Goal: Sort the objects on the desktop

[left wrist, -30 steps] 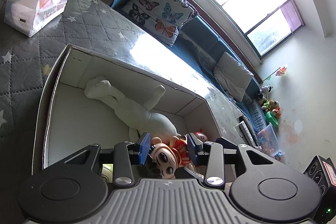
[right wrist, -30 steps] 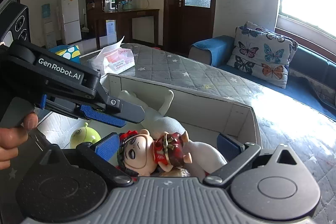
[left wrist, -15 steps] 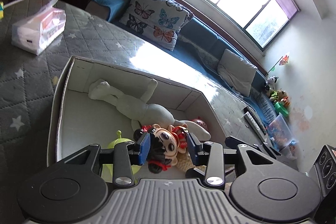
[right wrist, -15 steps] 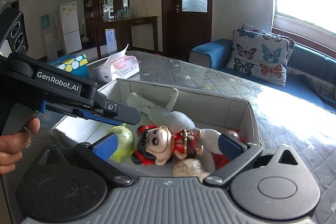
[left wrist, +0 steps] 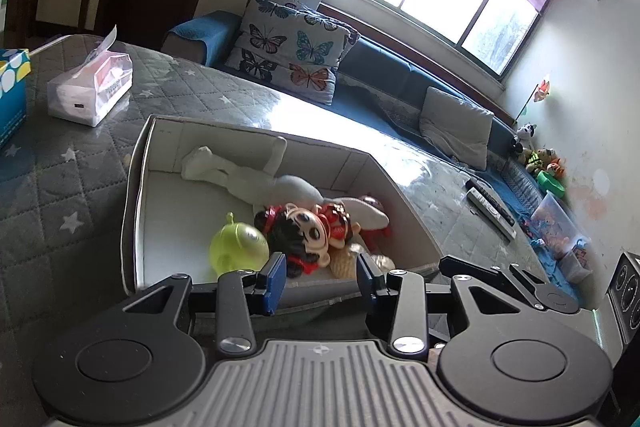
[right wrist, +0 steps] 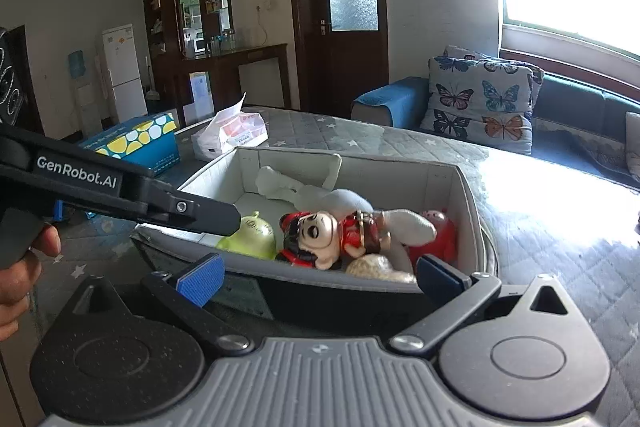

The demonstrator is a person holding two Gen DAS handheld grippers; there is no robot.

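A grey fabric storage box (left wrist: 132, 187) (right wrist: 476, 211) stands on the quilted table. Inside lie a white plush toy (left wrist: 248, 175) (right wrist: 340, 199), a big-headed doll in red (left wrist: 308, 231) (right wrist: 324, 239), a green round toy (left wrist: 238, 245) (right wrist: 252, 237), a pink and red figure (right wrist: 438, 231) and a beige lump (right wrist: 372, 265). My left gripper (left wrist: 320, 281) is open, just outside the box's near wall, nothing between its blue pads. My right gripper (right wrist: 320, 277) is open too, in front of the box. The left gripper's finger (right wrist: 200, 213) reaches over the box rim in the right wrist view.
A tissue pack (left wrist: 90, 91) (right wrist: 230, 135) and a blue dotted box (left wrist: 12, 91) (right wrist: 136, 143) sit at the table's far side. A remote (left wrist: 490, 207) lies on the table's right. A sofa with butterfly cushions (left wrist: 292, 63) runs behind. A hand (right wrist: 20, 267) holds the left gripper.
Both grippers have pulled back and up from the box. The doll, which sat between the left fingers, now lies in the box, free of both grippers.
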